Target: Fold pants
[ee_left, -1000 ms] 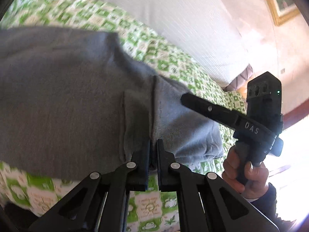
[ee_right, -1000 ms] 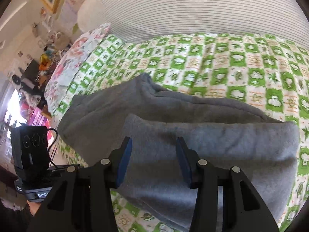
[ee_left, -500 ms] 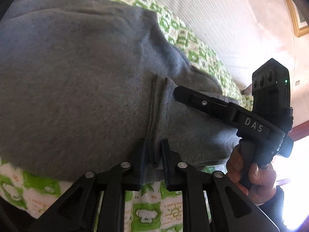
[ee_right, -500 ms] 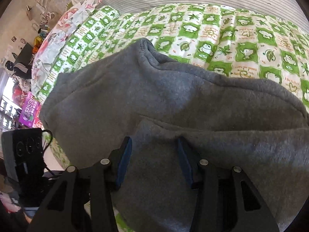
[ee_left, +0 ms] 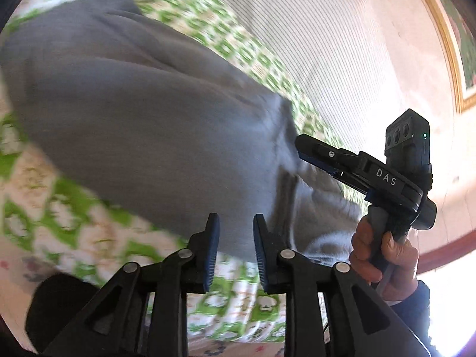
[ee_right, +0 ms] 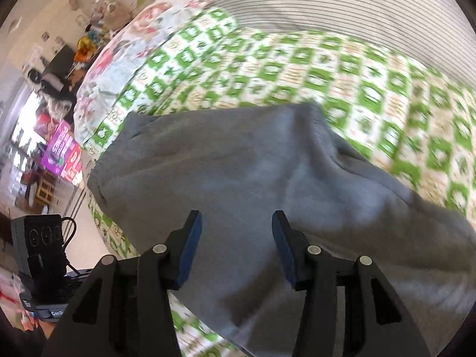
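The grey pants (ee_left: 142, 125) lie folded into a thick bundle on the green-and-white patterned bedspread (ee_left: 74, 226); they also fill the middle of the right wrist view (ee_right: 238, 184). My left gripper (ee_left: 236, 238) is open at the near edge of the bundle, with nothing between its pads. My right gripper (ee_right: 236, 232) is open just above the cloth, holding nothing. In the left wrist view the right gripper (ee_left: 309, 151) shows at the bundle's right end, held by a hand (ee_left: 380, 253).
A white striped pillow (ee_right: 327, 3) lies at the head of the bed. A floral pillow (ee_right: 125, 56) sits at the bed's left side. A cluttered room with shelves (ee_right: 38, 110) lies beyond the bed edge. A framed picture (ee_left: 446, 35) hangs on the wall.
My left gripper has let go of the pants' edge and opened. Both grippers have drawn back from the folded bundle; the views are motion-blurred.
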A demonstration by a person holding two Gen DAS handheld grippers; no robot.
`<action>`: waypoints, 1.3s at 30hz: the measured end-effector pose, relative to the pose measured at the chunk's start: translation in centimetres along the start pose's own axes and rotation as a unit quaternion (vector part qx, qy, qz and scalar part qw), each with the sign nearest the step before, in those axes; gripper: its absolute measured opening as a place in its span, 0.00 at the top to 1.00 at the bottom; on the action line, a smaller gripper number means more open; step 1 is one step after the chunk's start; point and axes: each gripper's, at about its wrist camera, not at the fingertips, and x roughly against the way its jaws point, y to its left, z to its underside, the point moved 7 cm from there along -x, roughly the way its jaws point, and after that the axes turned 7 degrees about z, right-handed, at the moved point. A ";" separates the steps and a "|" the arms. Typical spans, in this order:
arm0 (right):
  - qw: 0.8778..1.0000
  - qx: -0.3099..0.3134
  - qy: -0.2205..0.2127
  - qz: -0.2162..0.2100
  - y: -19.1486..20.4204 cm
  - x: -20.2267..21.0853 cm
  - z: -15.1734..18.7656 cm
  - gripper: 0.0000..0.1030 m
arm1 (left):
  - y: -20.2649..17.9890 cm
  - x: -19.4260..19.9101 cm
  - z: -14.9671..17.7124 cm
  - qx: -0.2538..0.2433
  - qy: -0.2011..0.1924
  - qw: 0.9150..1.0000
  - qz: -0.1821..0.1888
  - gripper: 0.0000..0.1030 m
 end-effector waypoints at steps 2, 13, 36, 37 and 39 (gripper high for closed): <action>1.000 0.015 0.005 -0.005 1.5 -0.7 -0.9 0.50 | 1.4 1.5 -0.2 0.021 -0.018 1.000 -0.002 0.66; 0.995 0.095 0.017 -0.030 8.7 -3.2 -5.3 0.33 | 5.8 6.0 -1.3 0.087 -0.090 0.992 -0.017 0.58; 0.945 0.316 0.073 -0.036 20.4 -13.9 -12.3 0.30 | 13.5 6.9 -5.6 0.200 -0.162 0.966 -0.023 0.46; 0.944 0.317 0.078 -0.042 20.8 -14.5 -12.6 0.30 | 13.6 6.7 -5.7 0.202 -0.165 0.965 -0.024 0.46; 0.944 0.316 0.085 -0.044 21.4 -15.9 -13.1 0.30 | 13.8 6.4 -5.9 0.207 -0.172 0.963 -0.026 0.46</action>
